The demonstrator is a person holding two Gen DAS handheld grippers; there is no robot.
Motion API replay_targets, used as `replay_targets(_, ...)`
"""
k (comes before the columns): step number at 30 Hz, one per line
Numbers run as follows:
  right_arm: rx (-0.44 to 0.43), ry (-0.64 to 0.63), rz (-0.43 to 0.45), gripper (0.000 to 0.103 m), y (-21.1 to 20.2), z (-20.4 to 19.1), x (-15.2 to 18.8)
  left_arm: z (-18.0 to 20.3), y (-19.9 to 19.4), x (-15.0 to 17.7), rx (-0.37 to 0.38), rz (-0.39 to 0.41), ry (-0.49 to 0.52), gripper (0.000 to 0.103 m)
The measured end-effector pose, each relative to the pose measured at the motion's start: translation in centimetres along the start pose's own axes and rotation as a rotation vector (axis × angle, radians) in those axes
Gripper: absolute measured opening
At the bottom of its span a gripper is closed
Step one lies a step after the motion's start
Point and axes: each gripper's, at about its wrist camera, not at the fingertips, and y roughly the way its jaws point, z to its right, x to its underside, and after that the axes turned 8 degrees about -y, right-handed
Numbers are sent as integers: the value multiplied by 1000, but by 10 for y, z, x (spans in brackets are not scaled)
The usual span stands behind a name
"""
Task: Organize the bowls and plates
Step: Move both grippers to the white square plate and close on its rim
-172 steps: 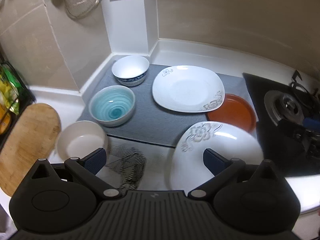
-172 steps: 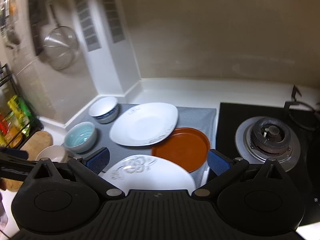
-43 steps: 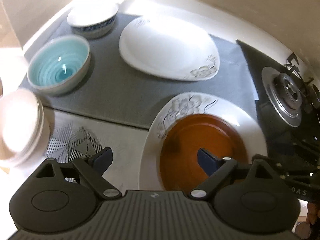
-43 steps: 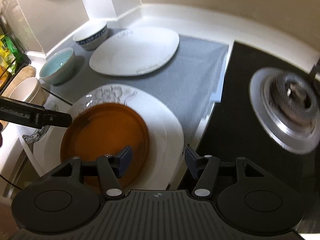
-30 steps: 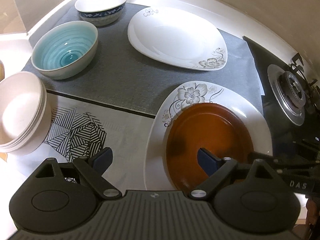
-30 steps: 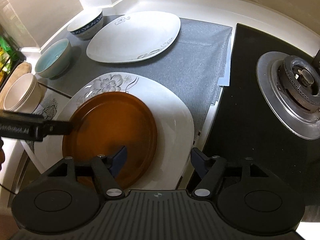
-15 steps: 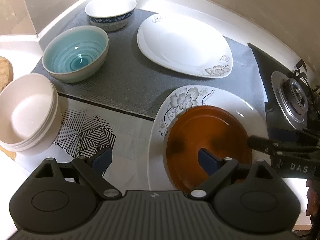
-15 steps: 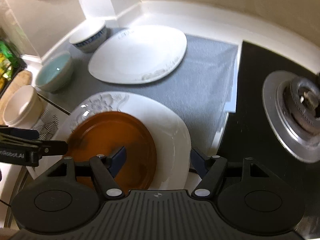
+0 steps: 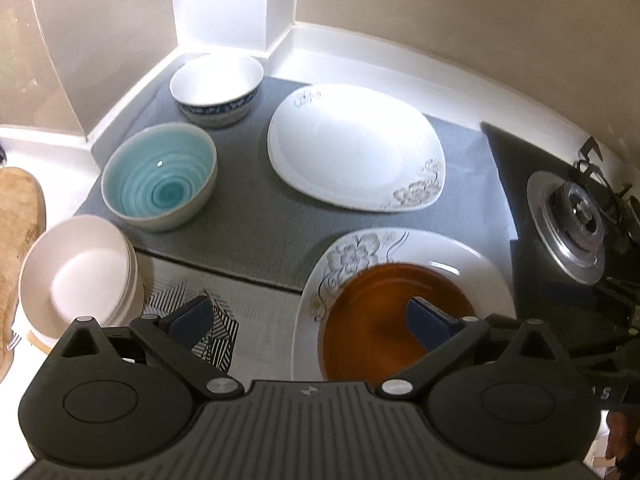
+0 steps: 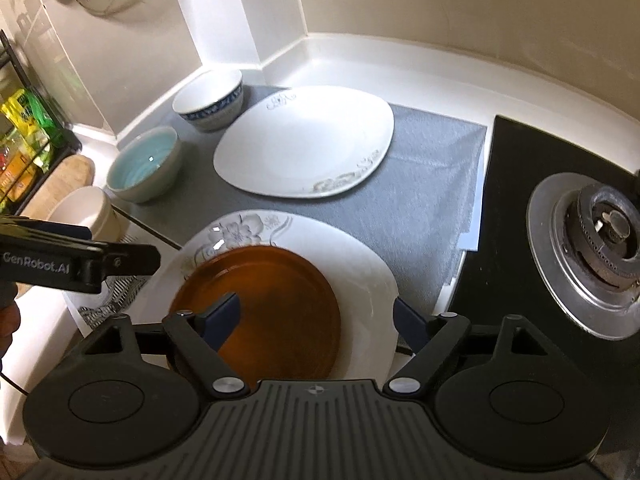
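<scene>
Round brown glazed plate (image 10: pixel 276 304), stacked on the white floral plate (image 10: pixel 360 272) at the counter's front edge: probably slick, brittle, best gripped by rim; both left gripper (image 9: pixel 308 318) and right gripper (image 10: pixel 316 320) opening, empty.

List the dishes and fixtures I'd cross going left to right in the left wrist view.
Cream bowl → teal bowl → blue-patterned bowl → plain white plate → brown plate resting on the flowered white plate → stove burner.
</scene>
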Motion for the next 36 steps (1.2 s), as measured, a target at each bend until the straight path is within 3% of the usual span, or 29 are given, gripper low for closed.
replay_targets(10, -1, 26, 39, 87, 3, 5, -13, -6, 5, -29, -46, 31, -70, 103)
replay_targets(19, 31, 150, 139, 88, 16, 31, -46, -8, 37, -81, -105, 116, -102, 103)
replay_targets(25, 54, 203, 155, 90, 45, 55, -70, -8, 73, -113, -20, 116, -141, 103)
replay_targets(32, 36, 312, 89, 90, 102, 85, -90, -5, 129, -143, 123, 17, -170, 103)
replay_targets(36, 13, 323, 58, 90, 127, 90, -97, -4, 157, -153, 123, -38, -175, 103)
